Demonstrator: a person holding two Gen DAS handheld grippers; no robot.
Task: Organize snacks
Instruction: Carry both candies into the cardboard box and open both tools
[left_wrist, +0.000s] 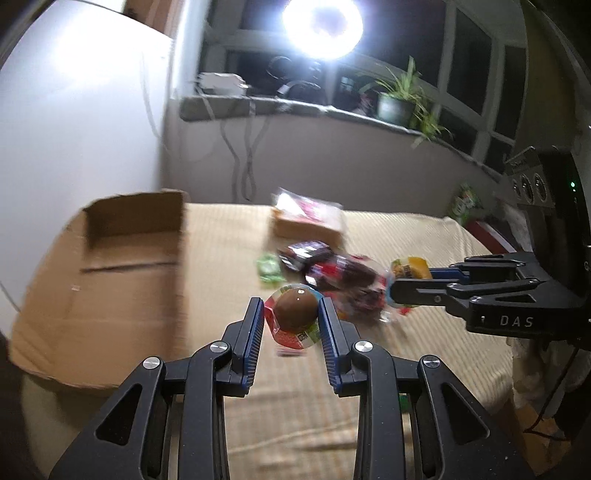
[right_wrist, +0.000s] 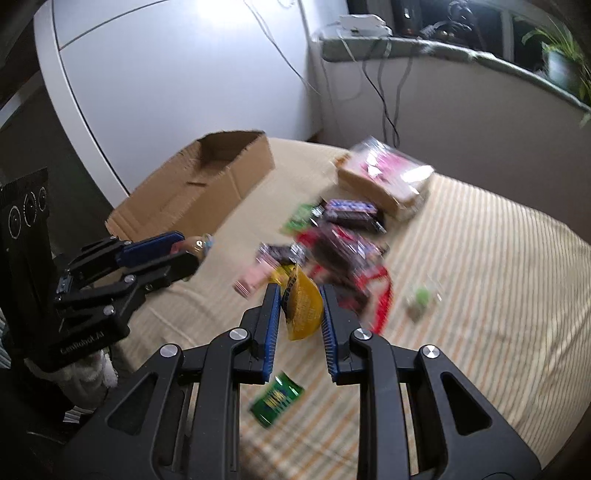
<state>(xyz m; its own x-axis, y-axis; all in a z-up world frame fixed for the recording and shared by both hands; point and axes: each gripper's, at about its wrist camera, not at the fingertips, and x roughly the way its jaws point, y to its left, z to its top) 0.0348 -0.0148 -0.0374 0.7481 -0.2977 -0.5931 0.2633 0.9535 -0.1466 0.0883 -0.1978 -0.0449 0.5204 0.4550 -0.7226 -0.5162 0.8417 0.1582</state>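
Observation:
My left gripper (left_wrist: 291, 314) is shut on a chocolate egg pack (left_wrist: 295, 317), a brown egg in a clear blister with red and green card, held above the striped cloth. My right gripper (right_wrist: 298, 306) is shut on a yellow snack packet (right_wrist: 301, 312); it also shows at the right of the left wrist view (left_wrist: 410, 273). An open cardboard box (left_wrist: 110, 266) lies to the left, also in the right wrist view (right_wrist: 199, 192). A pile of dark candy bars (right_wrist: 347, 229) lies between the grippers and the far edge.
A wrapped sandwich pack (right_wrist: 384, 177) lies behind the pile. A green packet (right_wrist: 275, 398) and a small green sweet (right_wrist: 421, 295) lie on the striped cloth (right_wrist: 480, 295). A white cabinet (right_wrist: 166, 74) stands behind the box. A windowsill with a potted plant (left_wrist: 399, 99) runs along the back.

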